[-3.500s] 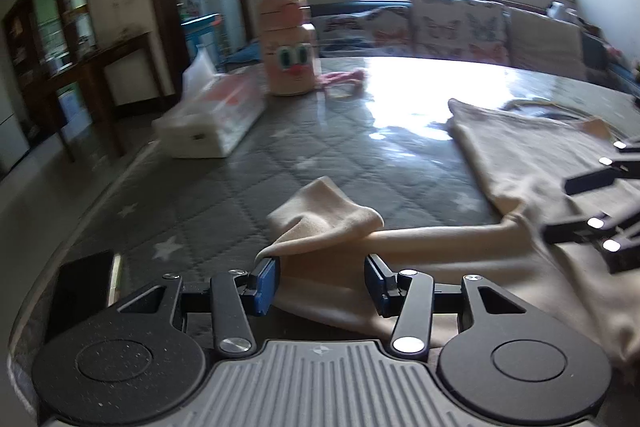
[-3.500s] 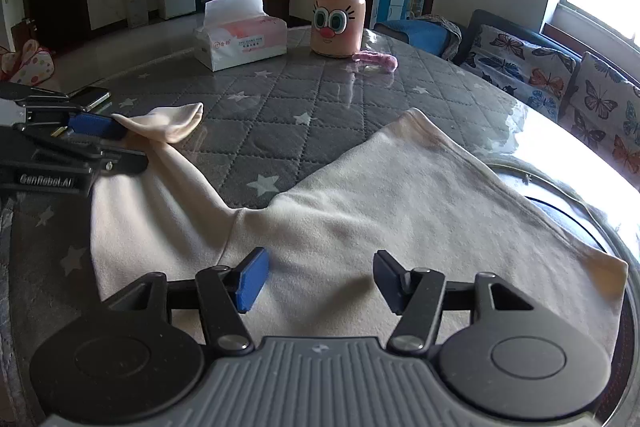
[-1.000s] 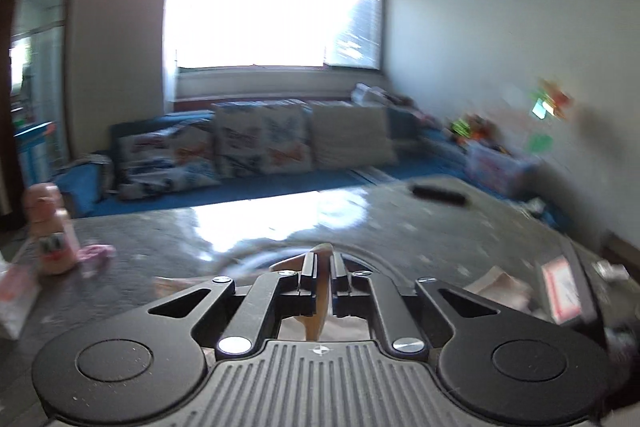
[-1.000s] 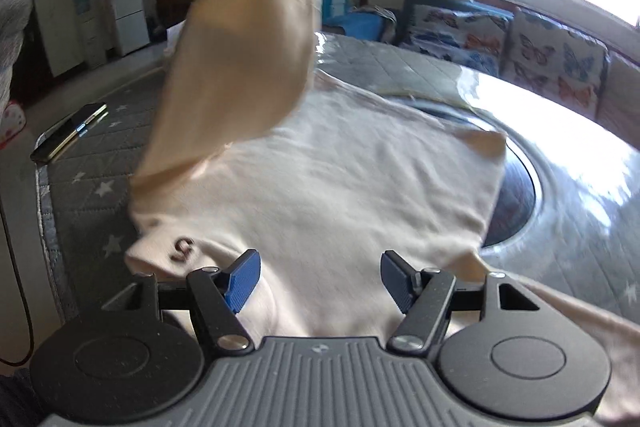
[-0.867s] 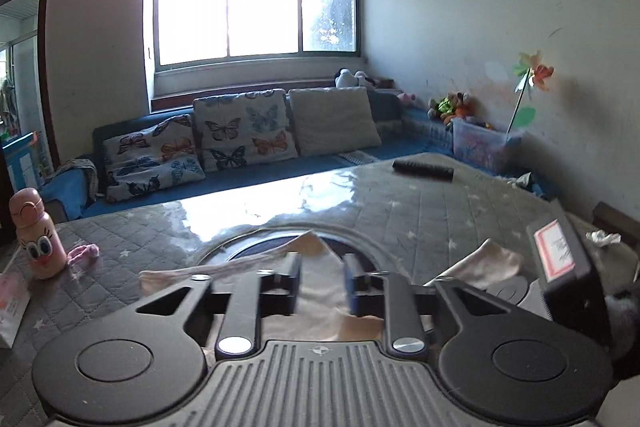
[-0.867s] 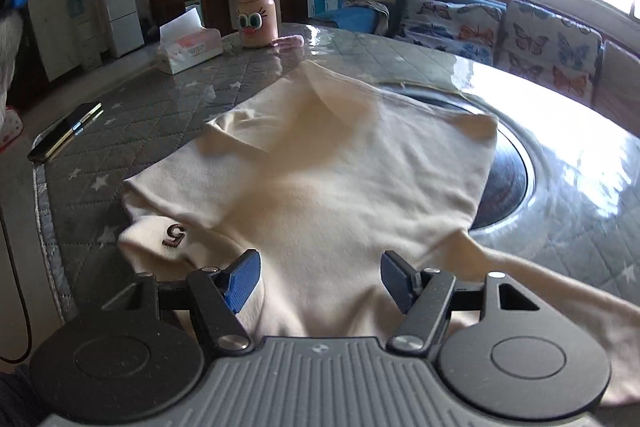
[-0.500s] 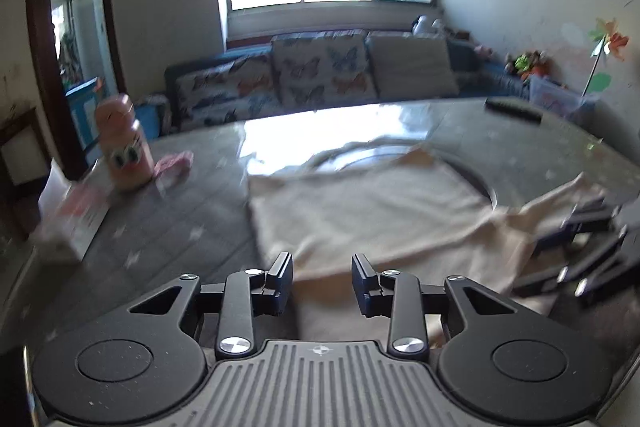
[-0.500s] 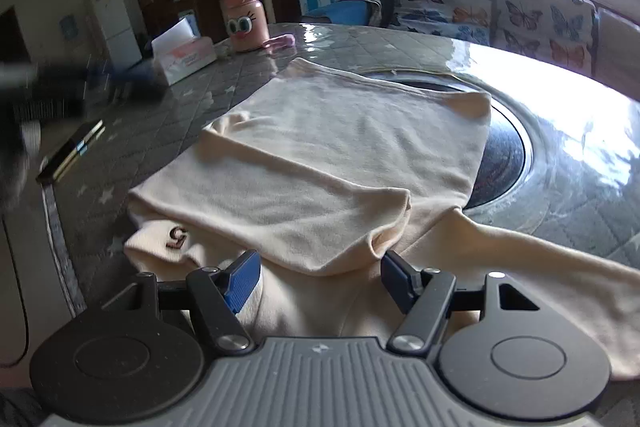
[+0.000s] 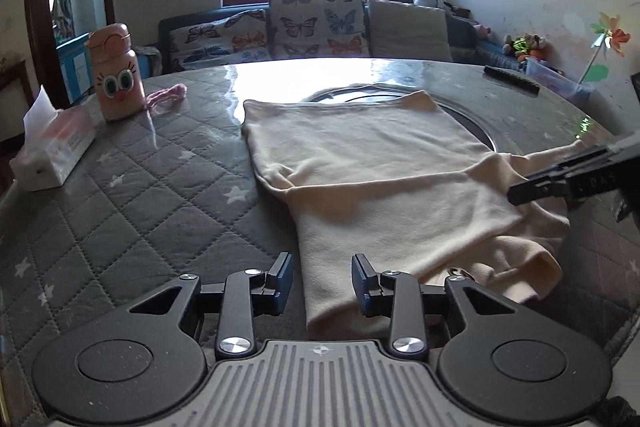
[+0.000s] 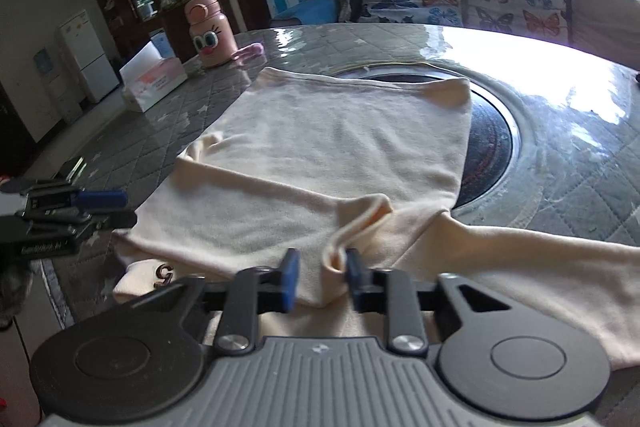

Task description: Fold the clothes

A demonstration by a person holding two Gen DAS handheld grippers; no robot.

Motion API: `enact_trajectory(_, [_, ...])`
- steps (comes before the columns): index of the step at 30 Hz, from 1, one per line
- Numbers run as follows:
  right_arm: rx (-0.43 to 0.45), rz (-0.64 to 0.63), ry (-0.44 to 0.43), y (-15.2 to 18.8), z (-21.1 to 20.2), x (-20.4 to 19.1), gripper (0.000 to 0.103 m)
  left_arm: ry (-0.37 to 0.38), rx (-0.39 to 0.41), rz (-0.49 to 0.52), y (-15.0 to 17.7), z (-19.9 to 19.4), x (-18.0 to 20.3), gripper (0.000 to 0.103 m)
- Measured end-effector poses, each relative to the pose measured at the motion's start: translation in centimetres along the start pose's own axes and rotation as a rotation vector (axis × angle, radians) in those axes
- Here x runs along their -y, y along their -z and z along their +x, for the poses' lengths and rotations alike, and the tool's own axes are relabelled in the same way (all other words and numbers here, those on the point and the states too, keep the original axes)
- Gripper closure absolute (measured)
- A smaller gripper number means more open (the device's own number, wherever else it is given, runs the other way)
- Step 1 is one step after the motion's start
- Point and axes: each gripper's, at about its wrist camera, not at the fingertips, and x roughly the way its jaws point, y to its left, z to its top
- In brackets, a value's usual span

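The cream garment (image 9: 384,171) lies spread on the grey quilted table (image 9: 140,195), one sleeve folded across its body; the other sleeve (image 10: 532,267) trails toward 3 o'clock in the right wrist view, its end cut off by the frame. The left gripper (image 9: 322,281) has its jaws apart, straddling the cloth's near edge without gripping. The right gripper (image 10: 322,277) has its jaws narrowed around a raised fold of the folded sleeve's cuff; whether the pads actually pinch it is hard to tell. At 10 o'clock stand a pink bottle (image 9: 116,83) and a tissue box (image 9: 52,151).
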Motion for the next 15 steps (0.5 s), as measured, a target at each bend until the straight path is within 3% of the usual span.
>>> enact_trajectory(3, [0.003,-0.002,0.002,-0.3,0.0,0.0,0.092,0.008,0.012,0.070,0.4,-0.5,0.7,0.068])
enact_trajectory(15, [0.071,-0.038,-0.001,-2.7,-1.2,-1.0,0.096,-0.035,0.034,0.323,2.4,0.1,3.2,0.068])
